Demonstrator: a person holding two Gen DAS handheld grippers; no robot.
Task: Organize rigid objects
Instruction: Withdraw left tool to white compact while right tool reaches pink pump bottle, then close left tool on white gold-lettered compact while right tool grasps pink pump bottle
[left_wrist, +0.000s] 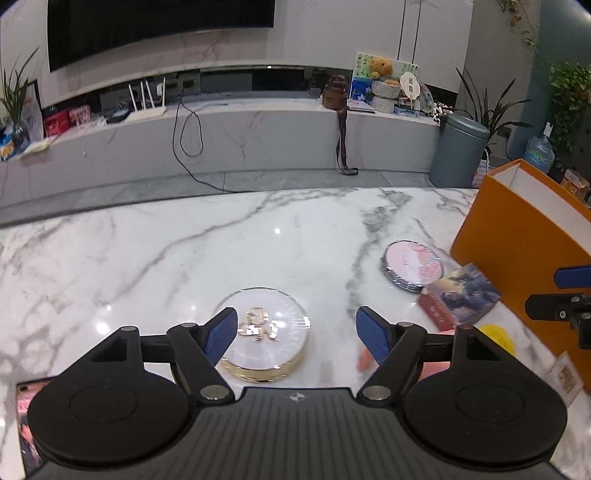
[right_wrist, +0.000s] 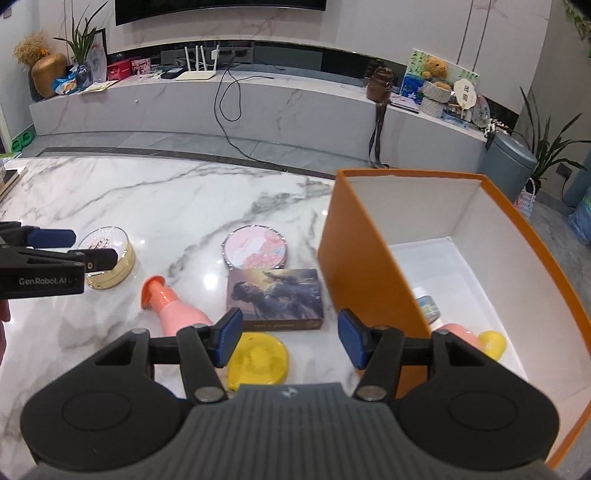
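Note:
My left gripper (left_wrist: 297, 334) is open just above a round gold-rimmed compact (left_wrist: 267, 332) on the marble table; its left finger overlaps the compact's left edge. The compact also shows in the right wrist view (right_wrist: 110, 258), with the left gripper (right_wrist: 64, 245) over it. My right gripper (right_wrist: 290, 338) is open and empty above a yellow disc (right_wrist: 258, 360). Near it lie a pink bottle (right_wrist: 173, 308), a picture box (right_wrist: 275, 299) and a pink round compact (right_wrist: 255, 247). The orange box (right_wrist: 369, 258) on the right holds a pink item, a yellow item and a small jar.
The marble table (right_wrist: 147, 199) ends at its far edge toward a TV bench. The orange box (left_wrist: 517, 236) stands at the right in the left wrist view, with the pink compact (left_wrist: 412, 266) and picture box (left_wrist: 460, 295) beside it. A grey bin (left_wrist: 460, 147) stands on the floor.

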